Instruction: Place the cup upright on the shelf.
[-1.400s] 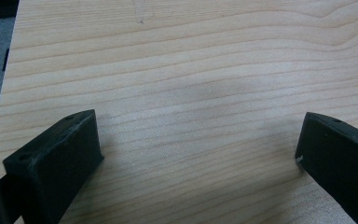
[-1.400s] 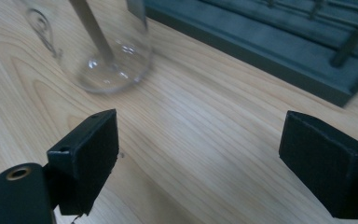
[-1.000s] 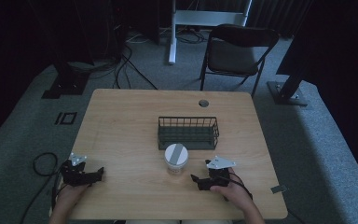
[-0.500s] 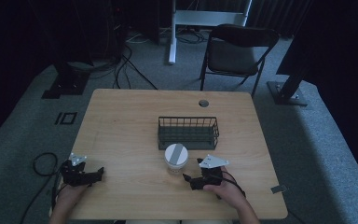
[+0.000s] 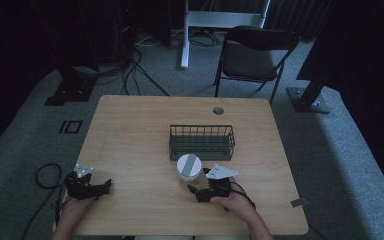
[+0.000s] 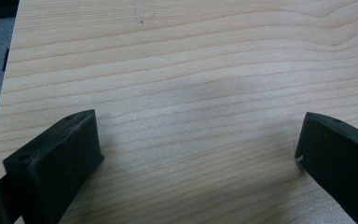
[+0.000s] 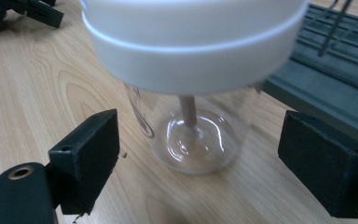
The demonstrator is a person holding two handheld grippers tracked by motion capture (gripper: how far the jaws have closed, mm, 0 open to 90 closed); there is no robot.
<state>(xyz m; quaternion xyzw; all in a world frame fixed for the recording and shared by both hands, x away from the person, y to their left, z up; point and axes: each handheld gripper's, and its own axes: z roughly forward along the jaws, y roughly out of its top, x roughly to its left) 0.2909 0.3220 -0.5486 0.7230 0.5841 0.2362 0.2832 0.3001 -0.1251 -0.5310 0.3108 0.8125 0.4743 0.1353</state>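
The right hand-held gripper point(image 5: 196, 190) sits low on the near part of the surface point(image 5: 140, 135), its jaws spread wide apart with nothing between the pads. Just beyond them stands the clear jar point(image 7: 193, 135) with a white lid point(image 5: 188, 164), upright, close to the jaws but not touched by them; a thin stick shows inside through the glass. Right behind the jar, toward the far side, is a dark wire basket point(image 5: 202, 142), just beside it. The left hand-held gripper point(image 5: 102, 186) rests at the near left edge of the surface, well apart from the jar, its jaws also wide apart over bare wood
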